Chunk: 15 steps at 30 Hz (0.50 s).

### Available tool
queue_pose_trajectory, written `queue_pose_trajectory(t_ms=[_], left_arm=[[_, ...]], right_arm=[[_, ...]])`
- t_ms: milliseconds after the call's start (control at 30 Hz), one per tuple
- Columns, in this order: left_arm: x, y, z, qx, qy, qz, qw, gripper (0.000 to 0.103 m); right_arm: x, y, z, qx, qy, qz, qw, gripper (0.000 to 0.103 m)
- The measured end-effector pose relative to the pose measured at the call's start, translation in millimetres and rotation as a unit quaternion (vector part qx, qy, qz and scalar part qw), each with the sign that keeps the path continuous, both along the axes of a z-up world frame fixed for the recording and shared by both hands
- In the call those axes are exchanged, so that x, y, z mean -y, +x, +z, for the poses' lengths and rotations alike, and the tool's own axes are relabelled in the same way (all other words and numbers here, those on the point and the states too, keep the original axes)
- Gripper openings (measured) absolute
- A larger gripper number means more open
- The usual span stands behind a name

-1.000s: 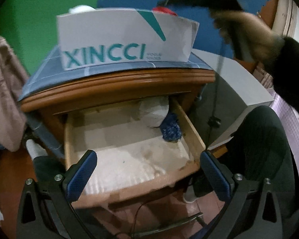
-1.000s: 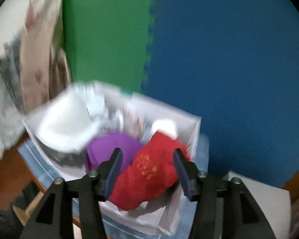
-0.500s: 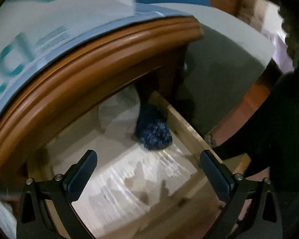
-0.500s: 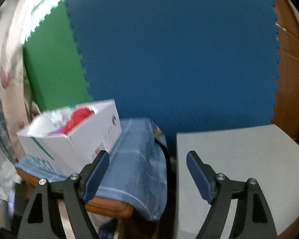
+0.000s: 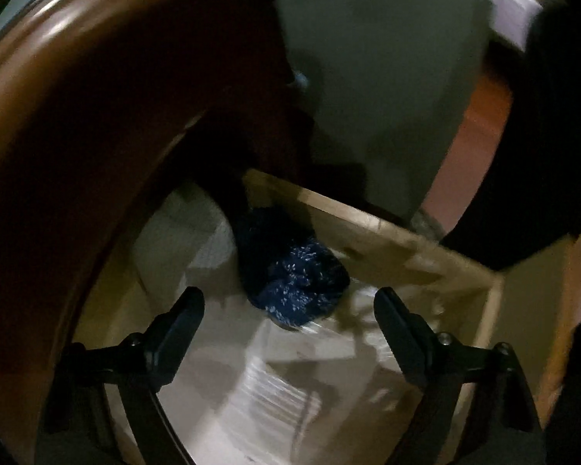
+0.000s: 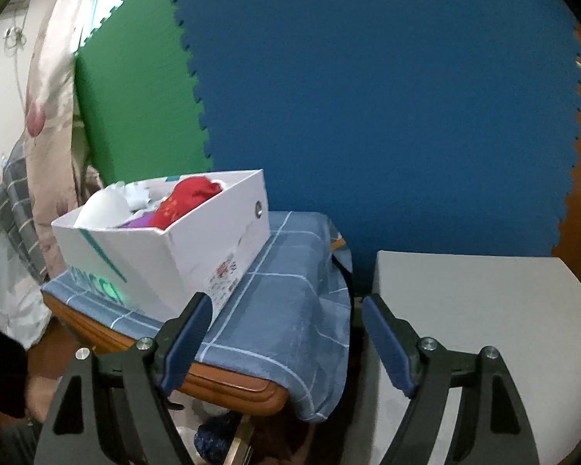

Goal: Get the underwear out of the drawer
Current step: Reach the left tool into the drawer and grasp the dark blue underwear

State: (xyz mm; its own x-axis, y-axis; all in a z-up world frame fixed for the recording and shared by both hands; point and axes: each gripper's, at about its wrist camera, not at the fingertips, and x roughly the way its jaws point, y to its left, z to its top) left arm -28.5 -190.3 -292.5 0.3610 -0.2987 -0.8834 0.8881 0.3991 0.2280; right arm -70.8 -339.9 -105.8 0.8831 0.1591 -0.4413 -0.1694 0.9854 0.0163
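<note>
Overhead, blue foam wall (image 6: 368,97); checked-cloth nightstand (image 6: 290,310) (right claw (image 6: 284,339) agape, empty).

- The left gripper (image 5: 288,317) is pointed steeply down into the open drawer (image 5: 391,240); its jaws are closing, nothing being pressed between them.
- The right gripper (image 6: 286,333) is held empty above the drawer, its jaws spread wide.
</note>
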Motion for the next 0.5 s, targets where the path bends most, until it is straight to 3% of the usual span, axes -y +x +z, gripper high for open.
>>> queue_pose_trajectory(t_ms=[133, 267, 333, 500], left_arm=[[15.5, -17.0, -18.6, 0.071, 0.021, -0.084, 0.9937, 0.082], [27.2, -15.4, -35.8, 0.101, 0.03, -0.093, 0.99, 0.077], [28.5, -10.9, -43.2, 0.113, 0.04, -0.086, 0.989, 0.063], [23.8, -6.8, -39.1, 0.062, 0.035, -0.058, 0.9958, 0.022]], right_arm=[[-11.0, 2.0, -3.6, -0.009, -0.018, 0.012, 1.0, 0.082], [-18.1, 6.4, -8.3, -0.02, -0.031, 0.02, 0.999, 0.082], [-19.9, 8.5, -10.8, -0.026, -0.037, 0.023, 0.999, 0.082], [-23.2, 12.5, -15.7, -0.038, -0.042, 0.031, 0.998, 0.082]])
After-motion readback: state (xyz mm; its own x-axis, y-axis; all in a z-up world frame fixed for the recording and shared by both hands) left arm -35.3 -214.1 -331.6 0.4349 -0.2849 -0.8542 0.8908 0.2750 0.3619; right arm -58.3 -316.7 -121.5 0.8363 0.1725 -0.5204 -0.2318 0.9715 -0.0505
